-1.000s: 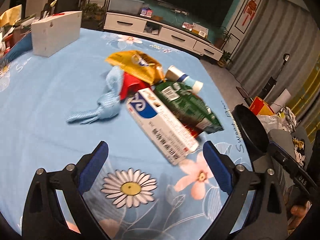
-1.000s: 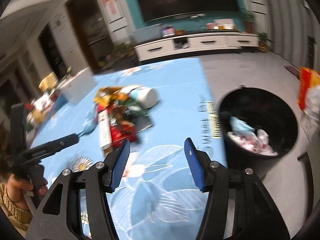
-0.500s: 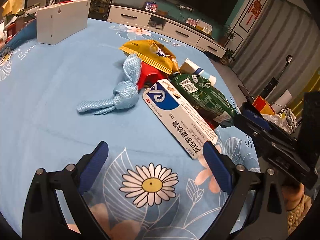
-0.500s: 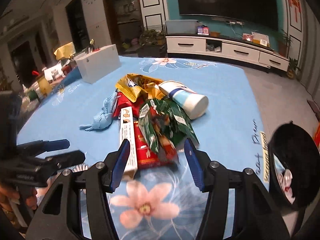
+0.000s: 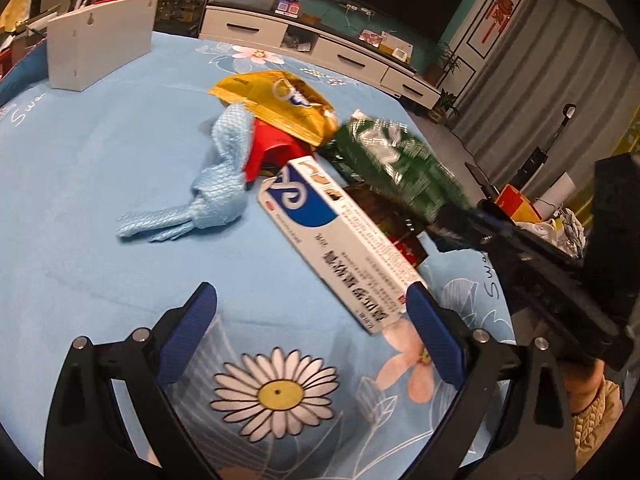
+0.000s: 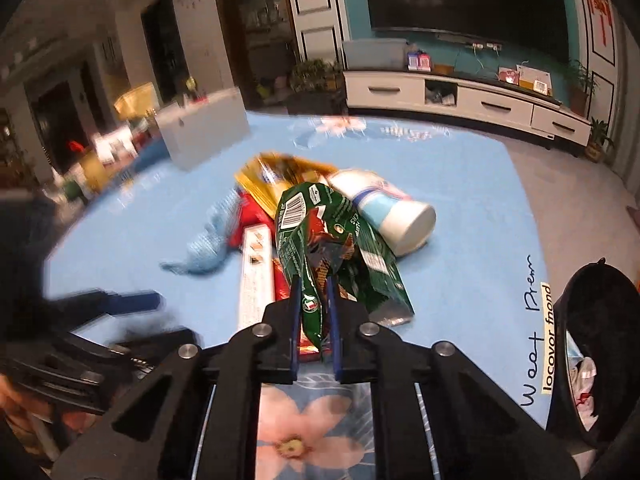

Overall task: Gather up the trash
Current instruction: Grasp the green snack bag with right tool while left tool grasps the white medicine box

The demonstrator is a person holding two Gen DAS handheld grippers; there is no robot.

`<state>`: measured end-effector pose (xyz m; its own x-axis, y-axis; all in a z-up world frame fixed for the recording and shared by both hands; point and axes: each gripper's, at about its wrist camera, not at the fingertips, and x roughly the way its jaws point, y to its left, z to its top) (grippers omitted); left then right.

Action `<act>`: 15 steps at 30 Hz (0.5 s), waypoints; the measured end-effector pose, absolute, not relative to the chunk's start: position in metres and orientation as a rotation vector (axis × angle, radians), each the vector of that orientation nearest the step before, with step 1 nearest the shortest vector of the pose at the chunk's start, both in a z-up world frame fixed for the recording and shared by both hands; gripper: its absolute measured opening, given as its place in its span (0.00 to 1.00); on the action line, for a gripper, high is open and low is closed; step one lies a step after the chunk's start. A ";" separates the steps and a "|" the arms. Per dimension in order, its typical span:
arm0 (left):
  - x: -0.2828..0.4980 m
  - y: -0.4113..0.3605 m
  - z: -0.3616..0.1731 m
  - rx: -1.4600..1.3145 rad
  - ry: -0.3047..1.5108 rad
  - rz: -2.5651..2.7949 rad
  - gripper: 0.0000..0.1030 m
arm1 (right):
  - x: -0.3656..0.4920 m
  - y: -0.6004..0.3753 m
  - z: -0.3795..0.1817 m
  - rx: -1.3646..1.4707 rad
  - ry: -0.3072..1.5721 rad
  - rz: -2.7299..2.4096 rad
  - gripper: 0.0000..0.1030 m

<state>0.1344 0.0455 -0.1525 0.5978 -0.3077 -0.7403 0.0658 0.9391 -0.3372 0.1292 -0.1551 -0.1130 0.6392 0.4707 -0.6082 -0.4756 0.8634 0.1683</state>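
A pile of trash lies on the blue flowered tablecloth [image 5: 80,208]: a green snack bag [image 6: 320,232], a long white-and-blue box [image 5: 340,240], a yellow bag [image 5: 280,108], a knotted blue cloth [image 5: 216,196], a red wrapper [image 5: 268,152] and a white bottle [image 6: 392,212]. My right gripper [image 6: 313,284] is closing, and its pads pinch the near end of the green snack bag [image 5: 396,160], which is blurred. My left gripper [image 5: 310,296] stands open just above the cloth, with the near end of the box beside its right finger and nothing held.
A black bin [image 6: 592,320] with some trash in it stands off the table's right edge. A white carton [image 5: 96,40] sits at the table's far left. Behind it are a TV cabinet and curtains.
My right gripper swung from the bin side to the pile and went from wide open to pinched on the green bag. My left gripper edged closer to the long box.
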 end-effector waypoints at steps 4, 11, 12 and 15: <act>0.143 0.028 -0.149 -0.264 0.897 -0.241 0.92 | 0.111 -0.174 -0.088 0.064 0.608 0.539 0.12; 0.161 -0.007 -0.156 -0.214 0.916 -0.239 0.89 | 0.090 -0.215 -0.081 0.135 0.581 0.474 0.12; 0.163 -0.009 -0.157 -0.207 0.919 -0.233 0.84 | 0.089 -0.221 -0.082 0.146 0.582 0.466 0.12; 0.166 -0.016 -0.163 -0.179 0.936 -0.201 0.77 | 0.087 -0.234 -0.084 0.173 0.582 0.441 0.12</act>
